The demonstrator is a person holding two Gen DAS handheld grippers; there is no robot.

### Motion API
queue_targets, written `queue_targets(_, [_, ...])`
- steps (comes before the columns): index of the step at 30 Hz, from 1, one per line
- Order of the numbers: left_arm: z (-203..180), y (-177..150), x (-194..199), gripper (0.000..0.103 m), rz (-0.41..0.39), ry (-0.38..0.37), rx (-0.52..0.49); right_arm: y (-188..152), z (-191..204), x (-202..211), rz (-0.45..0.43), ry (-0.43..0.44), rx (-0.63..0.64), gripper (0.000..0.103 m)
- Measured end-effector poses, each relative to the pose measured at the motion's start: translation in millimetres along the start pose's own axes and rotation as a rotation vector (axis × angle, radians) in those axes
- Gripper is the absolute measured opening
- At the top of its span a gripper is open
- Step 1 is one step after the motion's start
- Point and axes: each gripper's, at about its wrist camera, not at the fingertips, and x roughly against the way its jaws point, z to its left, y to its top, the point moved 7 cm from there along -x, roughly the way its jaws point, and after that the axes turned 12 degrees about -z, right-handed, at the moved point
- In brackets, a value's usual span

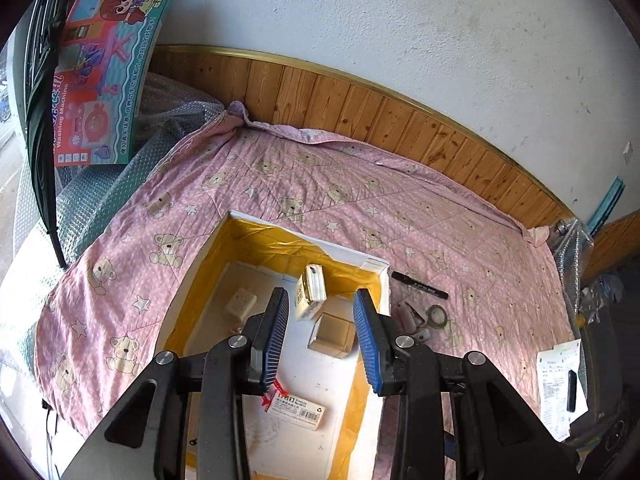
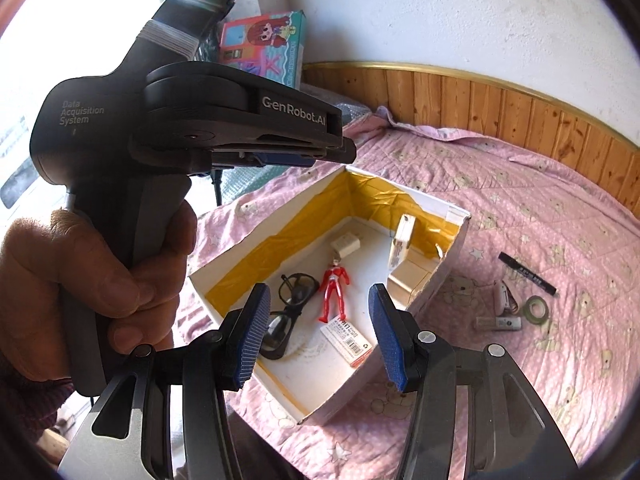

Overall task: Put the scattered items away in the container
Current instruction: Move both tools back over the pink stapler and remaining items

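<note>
Blue ribbed pads of the left claw (image 1: 322, 336) stand wide apart over the open white box (image 1: 192, 276), and nothing sits between them; a small packet (image 1: 310, 294) lies just beyond the tips inside the box, leaning on a tan cardboard cube (image 1: 334, 334). The right claw (image 2: 318, 338) is likewise spread wide and empty, hovering above the box's near end. In the right wrist view the left hand (image 2: 84, 280) grips the dark handle of its tool.

Inside the box, with its yellow taped lining, lie a red toy figure (image 2: 334, 294), a pair of glasses (image 2: 286, 308), a white charger (image 2: 346, 245), and a labelled staple pack (image 2: 347, 340). So part of the tidying looks done.

Outside, on the pink bear-print bedspread (image 2: 520, 208) to the right of the box, items wait well apart from it: a black marker (image 2: 526, 273), a roll of tape (image 2: 537, 307), and two small pale objects (image 2: 500, 312) I cannot identify clearly. A paper sheet with a dark object on it (image 1: 558, 384) rests at the bed's far right edge.

Risks, as I judge them: the bedspread is soft and rumpled, so pressing down on the thin marker may push it into the fabric or pinch cloth with it. The tape roll lies flat and could slip from the pads. The small pale pieces sit close together, so a wide claw may catch both or knock one aside. Swinging back, a claw could bump the box's thin wall and shift it.
</note>
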Motion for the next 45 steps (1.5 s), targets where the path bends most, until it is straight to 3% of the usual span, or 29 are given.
queue_targets(12, [-75.4,-20.4,33.0,0.036,-0.006,-0.134,-0.038,-24.1,-55.6,51.1,-0.063,-0.017,-0.186,0.054])
queue_targets(18, [-110.6,-40.0,39.1,0.040,0.011,-0.182,-0.078,-65.2,-102.3,77.8,-0.073,-0.047,-0.324,0.054])
queue_targets(25, [-139.0,-85.3,28.8,0.042,0.070,-0.207,-0.152,-119.1,-165.8,86.1,-0.029,-0.136,-0.458,0.054])
queue_targets(30, [-160.2,-119.1,1.0,0.042,0.154,-0.230,-0.177,-132.2,-204.9,75.2,-0.011,-0.174,-0.535,0.054])
queue_targets(36, [-169.7,-142.0,-36.7,0.042,0.218,-0.208,-0.205,-132.9,-227.9,46.5,0.028,-0.182,-0.527,0.054])
queue_targets(45, [-142.9,-143.6,-70.4,0.042,0.248,-0.178,-0.089,-94.6,-270.3,-34.8,0.061,-0.157,-0.503,0.054])
